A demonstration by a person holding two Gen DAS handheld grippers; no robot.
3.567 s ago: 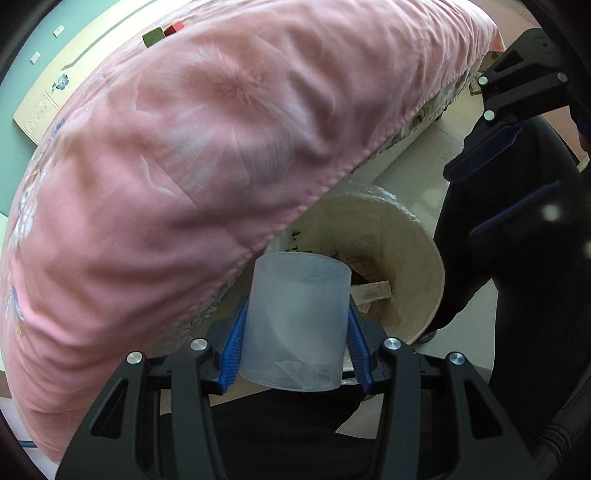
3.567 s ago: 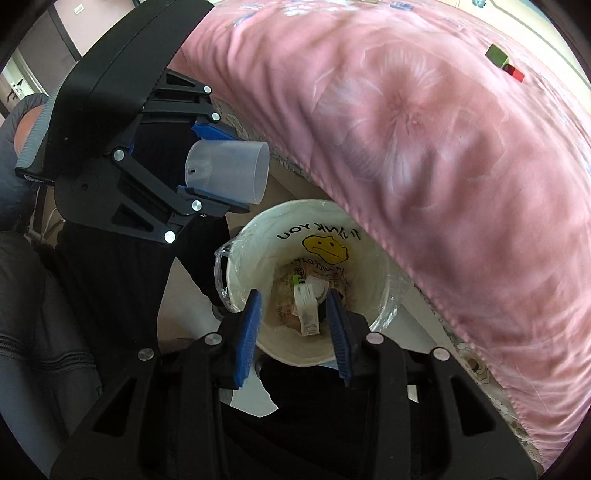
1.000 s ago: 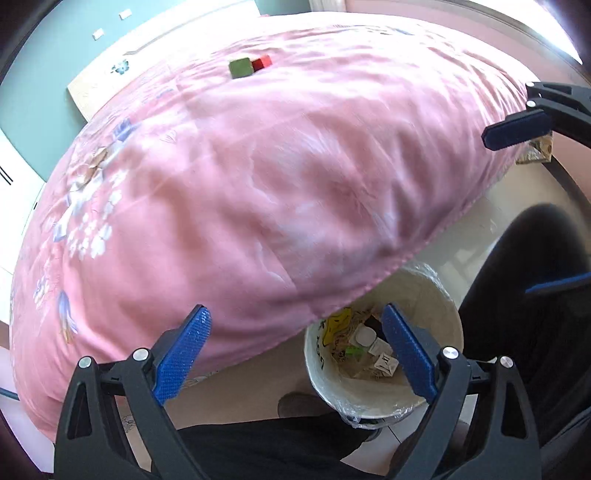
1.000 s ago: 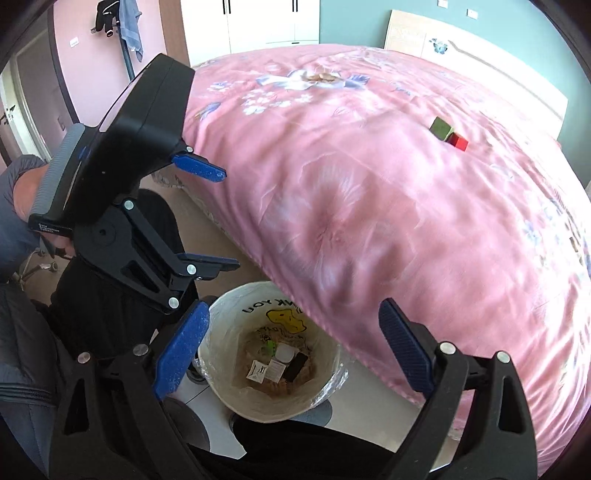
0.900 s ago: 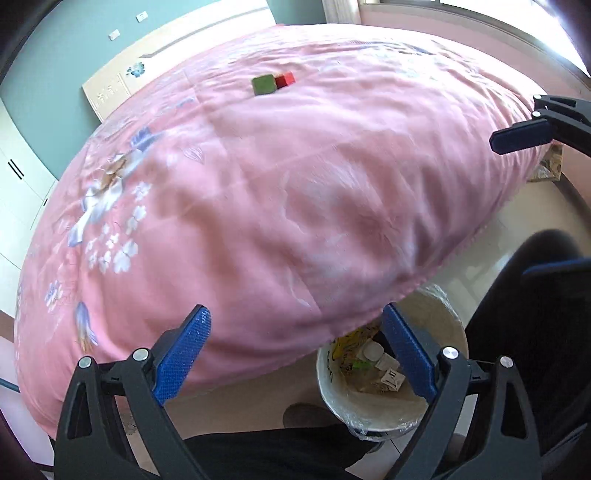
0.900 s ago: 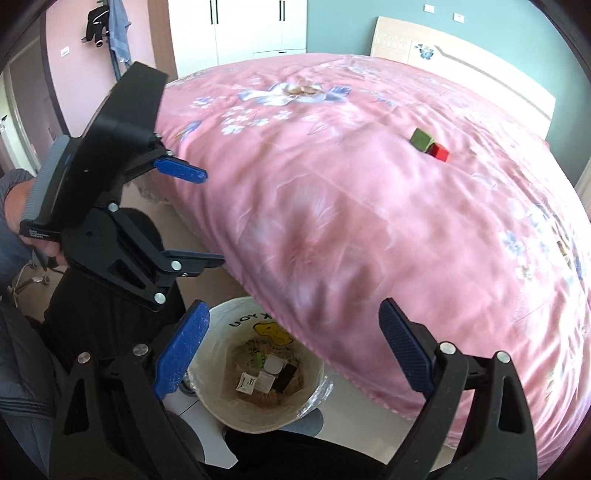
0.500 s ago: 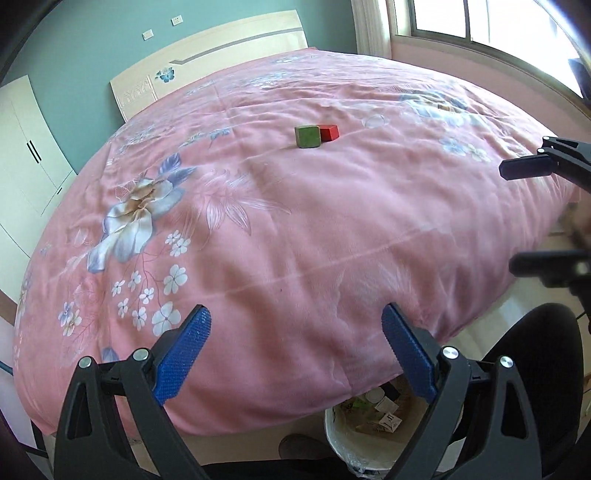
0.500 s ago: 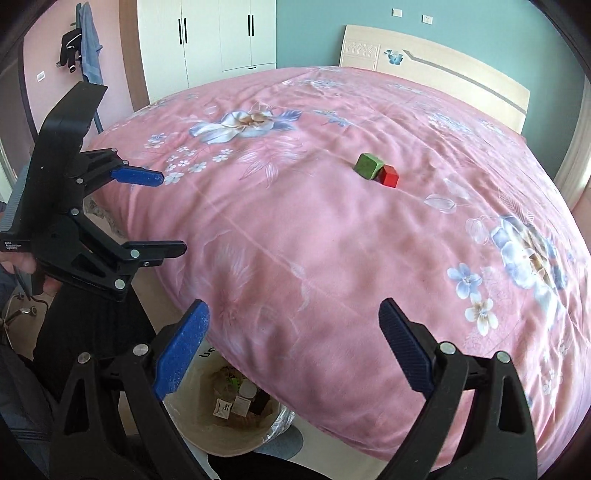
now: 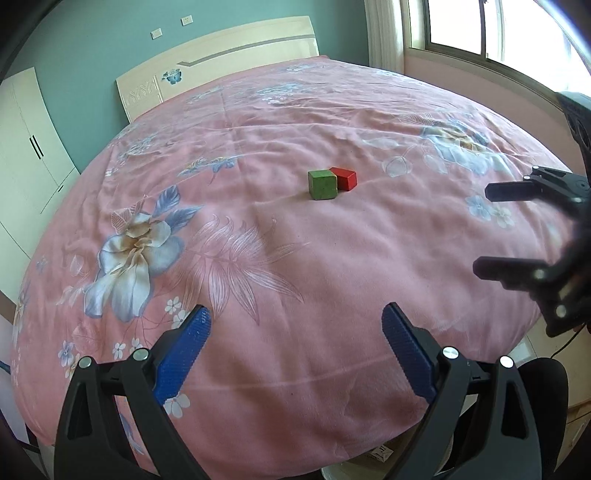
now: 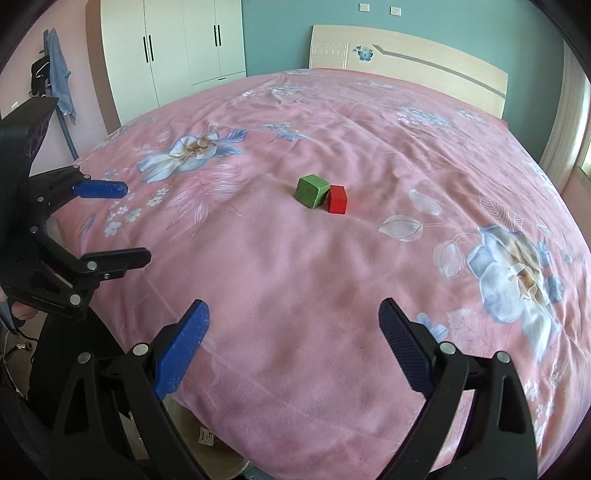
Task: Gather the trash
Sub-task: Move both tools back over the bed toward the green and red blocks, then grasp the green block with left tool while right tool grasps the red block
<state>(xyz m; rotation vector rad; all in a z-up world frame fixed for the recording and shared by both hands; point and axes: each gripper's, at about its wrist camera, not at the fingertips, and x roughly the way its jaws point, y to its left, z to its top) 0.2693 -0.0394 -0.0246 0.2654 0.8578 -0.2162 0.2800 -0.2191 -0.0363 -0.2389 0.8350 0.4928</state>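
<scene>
My left gripper [image 9: 295,347] is open and empty, held above the near edge of a pink floral bed [image 9: 258,240]. My right gripper [image 10: 293,347] is also open with nothing between its blue pads. Each shows in the other's view: the right gripper [image 9: 482,229] at the right edge, the left gripper [image 10: 136,223] at the left. A green cube [image 9: 323,184] [image 10: 311,191] and a red cube [image 9: 344,178] [image 10: 337,199] touch each other mid-bed. The trash bin [image 10: 218,452] peeks out below the bed edge, mostly hidden.
A cream headboard [image 10: 406,48] stands against the teal wall, with white wardrobes [image 10: 177,48] to its left and a window [image 9: 498,33] to its right. Clothes hang on a rack [image 10: 55,81] at the far left. A person's dark trousers [image 10: 74,350] are beside the bin.
The left gripper earlier held a translucent cup and the right a scrap over the bin; both are now open and empty. Both have risen to look across the bed, and the bin has dropped almost out of view.
</scene>
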